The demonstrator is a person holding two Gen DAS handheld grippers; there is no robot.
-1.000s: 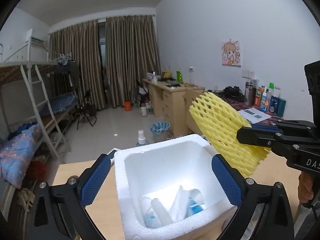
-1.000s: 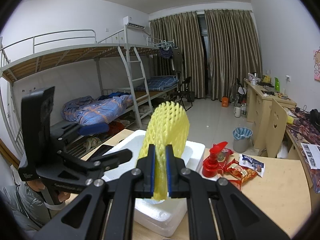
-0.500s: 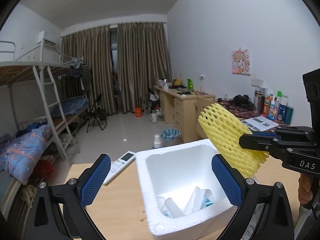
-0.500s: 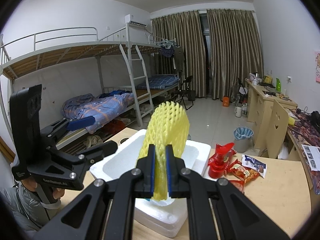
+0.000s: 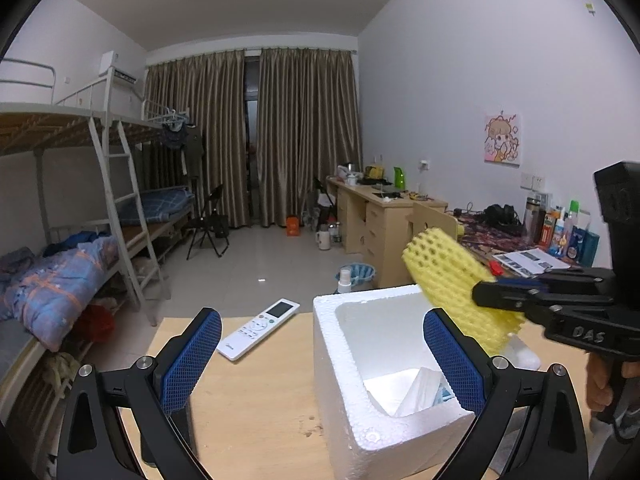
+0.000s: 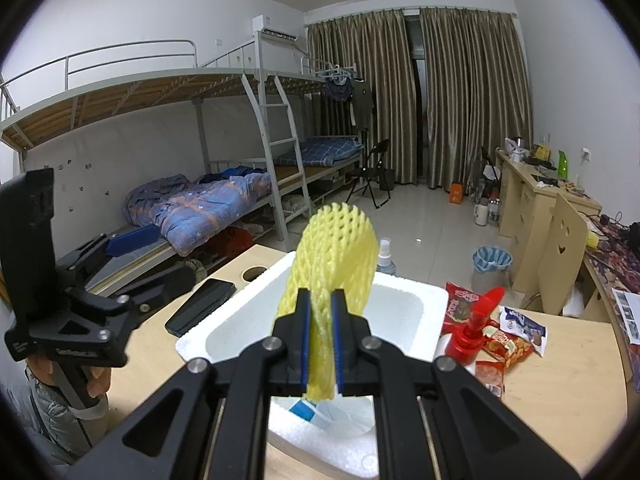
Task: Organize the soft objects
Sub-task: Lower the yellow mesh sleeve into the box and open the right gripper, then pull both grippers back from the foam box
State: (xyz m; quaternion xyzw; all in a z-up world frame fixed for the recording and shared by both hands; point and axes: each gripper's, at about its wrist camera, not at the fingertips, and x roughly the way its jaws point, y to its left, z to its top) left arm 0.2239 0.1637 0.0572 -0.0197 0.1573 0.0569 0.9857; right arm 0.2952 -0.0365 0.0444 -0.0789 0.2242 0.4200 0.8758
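Note:
A yellow foam fruit net (image 6: 336,248) is pinched at its lower end by my right gripper (image 6: 320,332), which is shut on it. The net hangs above the open white foam box (image 6: 400,292) on the wooden table. In the left wrist view the net (image 5: 452,280) sticks out of the right gripper (image 5: 500,300) over the box's far right rim. Crumpled white and blue packets (image 5: 424,388) lie in the box's bottom. My left gripper (image 5: 324,360) stands open, its blue pads (image 5: 192,356) spread wide, with the left wall of the box (image 5: 340,360) between the fingers, untouched.
A white remote (image 5: 260,328) lies left of the box. A black phone (image 6: 200,306) and a round table hole (image 6: 254,274) sit beyond it. A red pump bottle (image 6: 476,328) and snack packets (image 6: 508,340) lie right of the box. A spray bottle (image 6: 384,256) stands behind it.
My left gripper has slid left, so the box now sits toward its right finger and the remote has come into view. The right gripper has kept the net over the box.

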